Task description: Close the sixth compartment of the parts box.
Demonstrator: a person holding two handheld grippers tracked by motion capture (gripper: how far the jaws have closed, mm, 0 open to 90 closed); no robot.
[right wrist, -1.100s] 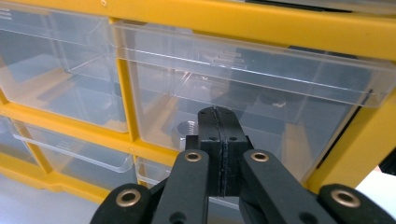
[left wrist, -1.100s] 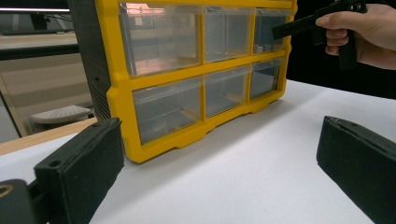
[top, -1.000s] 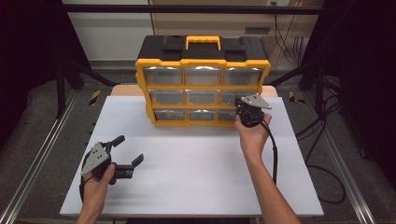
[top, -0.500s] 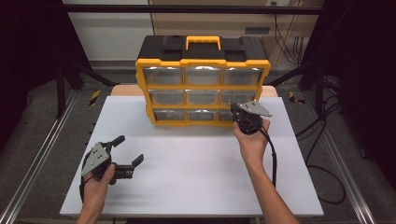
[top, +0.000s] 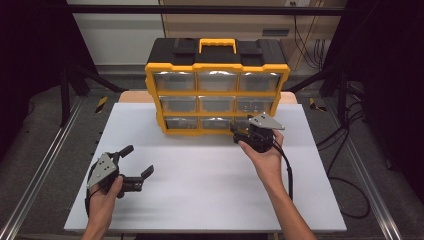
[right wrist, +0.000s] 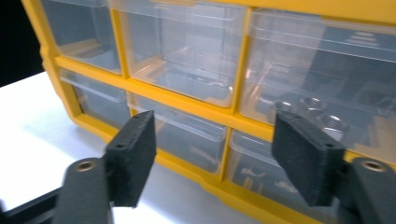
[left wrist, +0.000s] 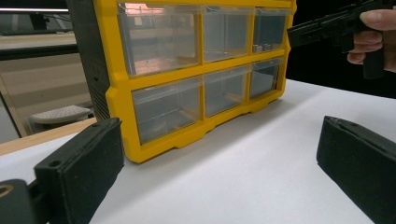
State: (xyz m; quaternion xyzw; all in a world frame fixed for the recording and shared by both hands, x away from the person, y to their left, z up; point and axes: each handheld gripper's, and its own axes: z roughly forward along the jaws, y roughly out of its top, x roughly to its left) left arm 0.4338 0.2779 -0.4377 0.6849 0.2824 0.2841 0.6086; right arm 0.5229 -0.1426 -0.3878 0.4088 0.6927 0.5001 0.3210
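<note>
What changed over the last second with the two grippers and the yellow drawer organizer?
The right gripper slid leftward along the front of the yellow drawer organizer, from its lower right corner toward the bottom row's middle. Its jaws have just been opening, with nothing between them. The left gripper stayed put on the white table, open and empty. The organizer did not move.

No readable text, no label, no brand, no number on the yellow drawer cabinet (top: 217, 94), nothing to read on its clear drawers, nothing written on the white table (top: 210, 190) before it
</note>
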